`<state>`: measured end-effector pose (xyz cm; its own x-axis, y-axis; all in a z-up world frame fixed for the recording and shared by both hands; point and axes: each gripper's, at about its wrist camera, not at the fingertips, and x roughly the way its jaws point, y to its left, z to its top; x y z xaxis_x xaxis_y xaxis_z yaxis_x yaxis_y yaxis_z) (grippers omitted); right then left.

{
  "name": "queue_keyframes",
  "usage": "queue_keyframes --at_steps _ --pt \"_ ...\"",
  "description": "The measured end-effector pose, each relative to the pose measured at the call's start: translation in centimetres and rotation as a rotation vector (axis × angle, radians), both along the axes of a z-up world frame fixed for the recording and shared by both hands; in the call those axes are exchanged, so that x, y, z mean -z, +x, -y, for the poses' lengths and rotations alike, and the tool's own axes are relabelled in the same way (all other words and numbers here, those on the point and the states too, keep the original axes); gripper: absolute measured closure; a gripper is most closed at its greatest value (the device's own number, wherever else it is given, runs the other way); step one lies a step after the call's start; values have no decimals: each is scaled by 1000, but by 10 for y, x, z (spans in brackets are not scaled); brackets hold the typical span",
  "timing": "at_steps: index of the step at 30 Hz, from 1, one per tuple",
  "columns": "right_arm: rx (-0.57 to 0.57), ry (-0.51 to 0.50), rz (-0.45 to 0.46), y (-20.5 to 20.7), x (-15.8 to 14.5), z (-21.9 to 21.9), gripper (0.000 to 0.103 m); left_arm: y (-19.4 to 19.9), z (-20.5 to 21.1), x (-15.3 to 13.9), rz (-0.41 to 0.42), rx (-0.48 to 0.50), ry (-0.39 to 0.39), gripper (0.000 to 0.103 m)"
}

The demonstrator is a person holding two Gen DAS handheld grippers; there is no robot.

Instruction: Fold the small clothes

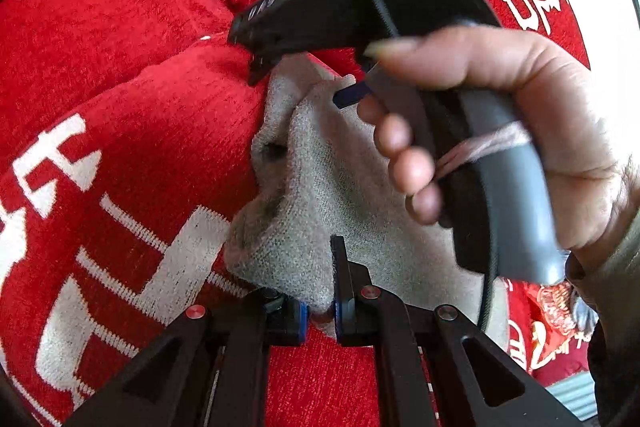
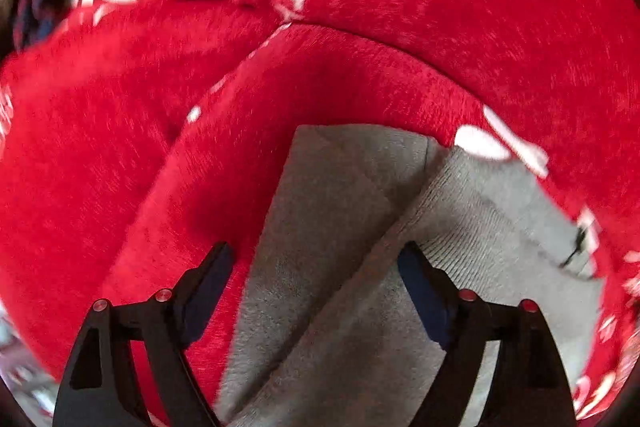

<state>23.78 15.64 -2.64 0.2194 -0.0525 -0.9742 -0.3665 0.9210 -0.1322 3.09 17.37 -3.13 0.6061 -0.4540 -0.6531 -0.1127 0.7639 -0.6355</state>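
Note:
A small grey knitted garment [image 1: 320, 179] lies bunched on a red cover. My left gripper [image 1: 322, 307] is shut on the garment's near edge, with a pinch of grey cloth between its blue pads. In the right wrist view the same garment [image 2: 340, 207] shows two overlapping folds, with a ribbed band on the right one. My right gripper [image 2: 316, 267] points steeply down over it, open wide, its fingers standing on either side of the folds and no pad pressing on cloth. A hand [image 1: 520, 107] holds the right tool's handle above the garment's far end.
The red plush cover [image 1: 120, 67] with large white characters spreads under everything and lies in thick folds [image 2: 360, 27]. A dark patterned cloth [image 2: 36, 7] shows at the far left edge. Red printed fabric [image 1: 552, 327] lies at the lower right.

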Motion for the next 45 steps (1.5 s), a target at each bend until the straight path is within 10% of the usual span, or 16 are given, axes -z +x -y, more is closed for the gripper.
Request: queue_keyframes --at_steps 4,7,29,45 --pt "-3 -2 42 -2 -9 7 75 -3 11 -13 24 -3 102 93" --pt "34 103 12 0 -19 27 83 -6 20 -22 51 0 177 93" --pt "66 312 16 3 -52 72 86 -6 35 -34 47 1 332 93" --pt "84 516 21 0 -103 154 87 -23 113 -102 148 56 598 93"
